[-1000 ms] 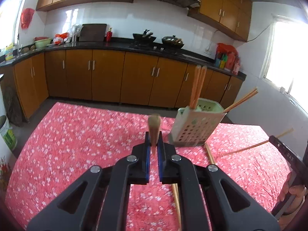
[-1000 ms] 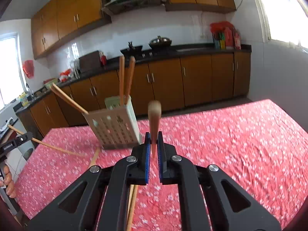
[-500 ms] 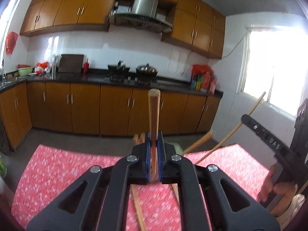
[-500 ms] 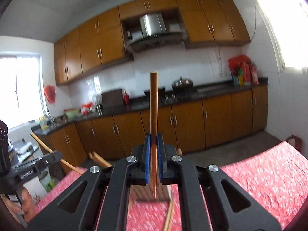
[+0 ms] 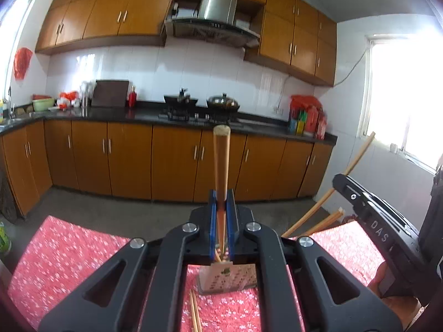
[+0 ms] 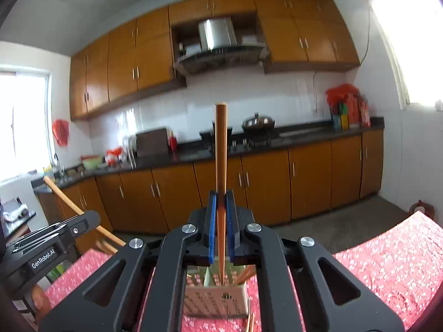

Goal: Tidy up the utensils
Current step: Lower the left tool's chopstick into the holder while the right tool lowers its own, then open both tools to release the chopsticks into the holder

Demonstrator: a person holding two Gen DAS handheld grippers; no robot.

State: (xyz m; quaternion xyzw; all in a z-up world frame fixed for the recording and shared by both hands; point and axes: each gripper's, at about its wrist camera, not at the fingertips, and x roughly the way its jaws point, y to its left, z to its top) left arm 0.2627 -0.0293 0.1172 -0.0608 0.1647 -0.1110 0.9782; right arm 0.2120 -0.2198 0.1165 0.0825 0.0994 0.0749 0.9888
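Note:
My left gripper (image 5: 221, 202) is shut on a wooden chopstick (image 5: 221, 163) held upright, its lower tip just above the perforated utensil holder (image 5: 229, 278) on the red floral tablecloth (image 5: 63, 251). My right gripper (image 6: 221, 202) is shut on another chopstick (image 6: 221, 149), also upright, its tip inside the same holder (image 6: 216, 301). Chopsticks in the holder lean out to the right in the left wrist view (image 5: 313, 213). The right gripper shows at the right of the left wrist view (image 5: 373, 218); the left gripper shows at the left of the right wrist view (image 6: 49, 246).
Two loose chopsticks (image 5: 195, 315) lie on the cloth in front of the holder. Brown kitchen cabinets (image 5: 177, 163), a dark counter and a stove with pots (image 5: 221, 102) stand behind the table. A window (image 5: 407, 94) is on the right wall.
Both grippers have tilted up and closed in over the holder. Both chopsticks have gone from pointing forward to standing upright, tips now at the holder's mouth.

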